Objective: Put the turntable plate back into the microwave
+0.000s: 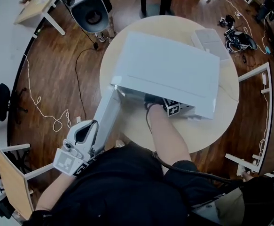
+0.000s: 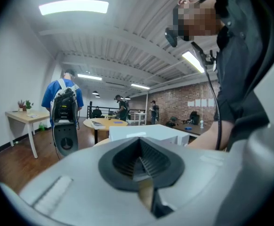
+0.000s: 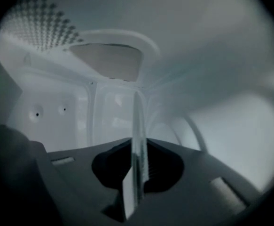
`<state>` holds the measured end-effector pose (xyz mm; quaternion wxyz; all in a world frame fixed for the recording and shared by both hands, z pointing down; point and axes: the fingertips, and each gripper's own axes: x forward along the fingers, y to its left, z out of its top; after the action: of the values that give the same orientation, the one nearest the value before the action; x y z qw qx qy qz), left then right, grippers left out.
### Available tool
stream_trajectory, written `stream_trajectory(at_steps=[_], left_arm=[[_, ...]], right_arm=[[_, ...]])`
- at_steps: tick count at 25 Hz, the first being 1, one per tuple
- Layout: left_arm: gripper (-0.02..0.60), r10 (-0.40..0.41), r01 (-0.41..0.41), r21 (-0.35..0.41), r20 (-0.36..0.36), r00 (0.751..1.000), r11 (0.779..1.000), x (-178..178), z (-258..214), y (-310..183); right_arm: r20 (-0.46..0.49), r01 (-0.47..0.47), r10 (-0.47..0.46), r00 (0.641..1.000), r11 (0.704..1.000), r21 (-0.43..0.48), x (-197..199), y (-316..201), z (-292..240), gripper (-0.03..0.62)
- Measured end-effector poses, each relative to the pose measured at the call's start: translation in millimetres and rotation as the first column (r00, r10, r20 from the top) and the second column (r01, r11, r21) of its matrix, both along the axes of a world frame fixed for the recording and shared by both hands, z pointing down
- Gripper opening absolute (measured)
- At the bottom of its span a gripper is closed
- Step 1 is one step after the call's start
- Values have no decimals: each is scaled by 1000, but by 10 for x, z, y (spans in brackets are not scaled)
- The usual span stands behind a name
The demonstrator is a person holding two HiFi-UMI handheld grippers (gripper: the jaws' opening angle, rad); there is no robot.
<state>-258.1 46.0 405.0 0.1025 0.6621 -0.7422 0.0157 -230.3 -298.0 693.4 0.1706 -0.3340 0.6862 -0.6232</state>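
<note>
Inside the microwave (image 1: pixel 169 74), the right tongs (image 3: pixel 137 143) are closed narrow on the rim of the glass turntable plate (image 3: pixel 137 126). In the right gripper view the plate shows edge-on, as a thin clear strip between the pads. So the plate is already within the cavity, held in the air and not yet set down, as far as I can judge. The cavity floor and the centre hub are not in view, so how far the plate is from its seat I cannot tell.

The door (image 1: pixel 106 117) stands fully open to the left, so that step is done. What is left, in my judgement: level the plate, seat it in the middle, let go, pull the arm out, and prob. close the door.

The left tongs (image 2: pixel 139 154) are closed w/ nothing between the pads. They hang low, just beside the outer end of the door and off the tabletop (image 1: pixel 221 121).

Room is tight. The cavity walls (image 3: pixel 57 112) curve close around the plate on all sides, and the forearm fills much of the opening in the head view. The microwave sits near the front of the round tabletop, w/ only a narrow bare strip before the edge.
</note>
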Motion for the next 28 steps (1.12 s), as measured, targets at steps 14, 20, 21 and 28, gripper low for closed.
stream_trajectory(at_steps=[14,20,21,28], left_arm=[[3,79,-81,37,62,995,996,4,80,-83],[3,115,-117,33,50,992,993,19,129,-191],[3,126,-128,33,53,991,991,30,131,-209],[3,171,-174,48,59,983,984,105,127,-292]], right_arm=[[-294,-56,3,956,984,-171,524,399,91,192],[-224,42,-77,972,987,-157,521,542,106,192],[-222,67,-102,970,985,-162,506,575,113,193],[-209,191,-225,952,967,-170,569,849,177,213]])
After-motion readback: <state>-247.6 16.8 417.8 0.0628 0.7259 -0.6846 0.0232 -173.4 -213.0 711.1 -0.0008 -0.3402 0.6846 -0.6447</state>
